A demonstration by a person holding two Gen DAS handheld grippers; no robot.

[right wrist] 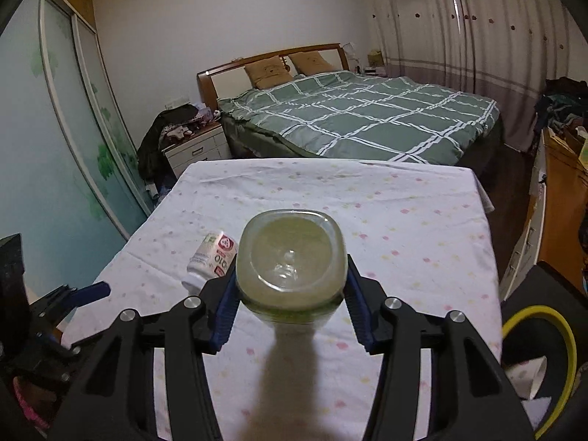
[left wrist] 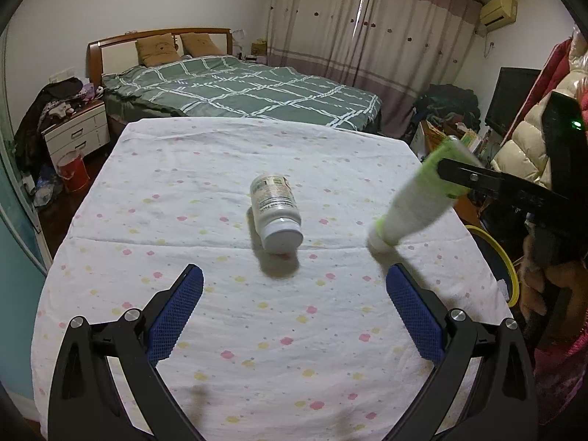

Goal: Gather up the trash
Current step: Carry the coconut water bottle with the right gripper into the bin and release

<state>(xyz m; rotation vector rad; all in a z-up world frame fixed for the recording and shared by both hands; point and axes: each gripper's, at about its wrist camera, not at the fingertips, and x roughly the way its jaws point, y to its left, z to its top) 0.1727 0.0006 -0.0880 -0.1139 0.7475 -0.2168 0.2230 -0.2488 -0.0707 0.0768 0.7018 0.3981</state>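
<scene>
pill bottle (left wrist: pixel 276 217) on table (left wrist: pixel 220 330) centre | drink bottle (left wrist: pixel 415 202) to its right | bed (left wrist: pixel 257 88) behind

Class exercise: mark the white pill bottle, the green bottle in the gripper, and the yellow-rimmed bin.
white pill bottle (left wrist: pixel 276 213), left wrist view, on its label side.
green bottle (right wrist: pixel 291 259), right wrist view, on its base.
yellow-rimmed bin (right wrist: pixel 567 338), right wrist view, on its rim.

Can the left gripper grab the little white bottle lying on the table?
Probably yes. The left gripper is open, and the white bottle lies straight ahead of its fingers with only bare tablecloth between. The right gripper holds the green bottle off to the side.
</scene>
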